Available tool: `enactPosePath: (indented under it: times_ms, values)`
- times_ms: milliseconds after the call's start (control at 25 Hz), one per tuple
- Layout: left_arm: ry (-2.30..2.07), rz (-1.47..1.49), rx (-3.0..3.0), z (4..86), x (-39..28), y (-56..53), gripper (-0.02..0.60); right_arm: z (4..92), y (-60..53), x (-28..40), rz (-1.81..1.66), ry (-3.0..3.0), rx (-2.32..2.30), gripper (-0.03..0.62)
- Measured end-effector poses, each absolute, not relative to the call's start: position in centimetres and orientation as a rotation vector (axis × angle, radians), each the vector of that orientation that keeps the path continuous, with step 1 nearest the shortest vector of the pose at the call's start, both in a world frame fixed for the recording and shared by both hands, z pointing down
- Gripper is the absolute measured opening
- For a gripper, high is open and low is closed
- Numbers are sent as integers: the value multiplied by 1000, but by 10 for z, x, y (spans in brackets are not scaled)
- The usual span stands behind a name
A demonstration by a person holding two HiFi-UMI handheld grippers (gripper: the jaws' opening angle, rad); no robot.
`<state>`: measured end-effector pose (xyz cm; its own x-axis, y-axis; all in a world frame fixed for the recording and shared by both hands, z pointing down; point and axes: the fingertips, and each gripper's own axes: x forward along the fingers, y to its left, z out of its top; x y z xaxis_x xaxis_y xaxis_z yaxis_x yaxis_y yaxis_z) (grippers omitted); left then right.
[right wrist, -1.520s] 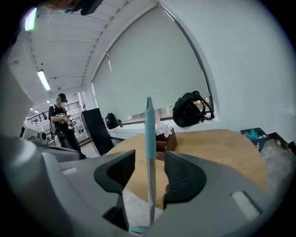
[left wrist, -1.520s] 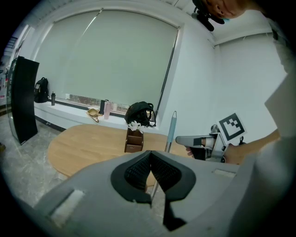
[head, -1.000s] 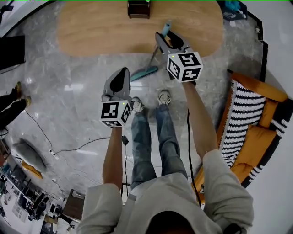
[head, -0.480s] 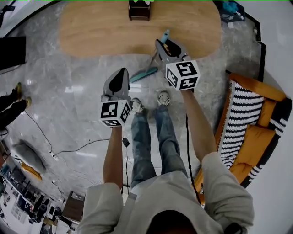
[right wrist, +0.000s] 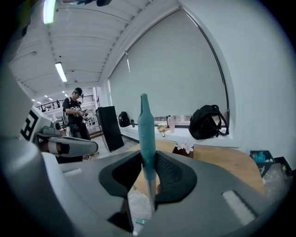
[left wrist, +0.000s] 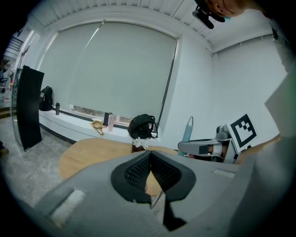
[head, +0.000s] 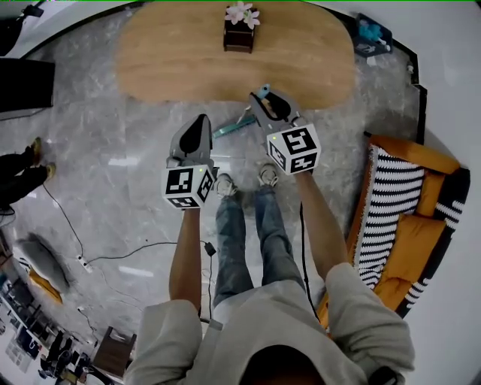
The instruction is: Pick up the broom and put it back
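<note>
Right tongs (right wrist: 148, 156) clamp teal broom handle (right wrist: 146, 125); left tongs (left wrist: 150, 155) closed.

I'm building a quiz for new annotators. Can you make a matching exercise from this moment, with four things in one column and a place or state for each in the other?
Things
1. broom
2. left gripper
3. flowers
4. backpack

Places or states
A. on the window ledge
B. jaws together, nothing between them
C. on the wooden table
D. handle clamped in the right gripper

Pairs: 1-D, 2-B, 3-C, 4-A.

Note: the right gripper's jaws have just been closing, and the broom's teal handle is between them.
</note>
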<state>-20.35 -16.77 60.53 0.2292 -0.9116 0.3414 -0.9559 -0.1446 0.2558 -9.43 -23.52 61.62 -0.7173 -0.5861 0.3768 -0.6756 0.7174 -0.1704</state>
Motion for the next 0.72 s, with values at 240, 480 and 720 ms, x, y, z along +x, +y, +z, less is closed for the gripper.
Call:
enactPosePath:
  times_ms: [240,480,720]
  values:
    - [-1757,99,2135,547,-219,-168,6,547,-223,-98,370,-2672,1000,95]
    - [-1786,95,2190,483,-228,-166,5,461,-208,-103,306,-2719,1011,95]
    - [-1840,48,2243,408,-241,-171,6,387,-194,-98,268,-2727,1021,95]
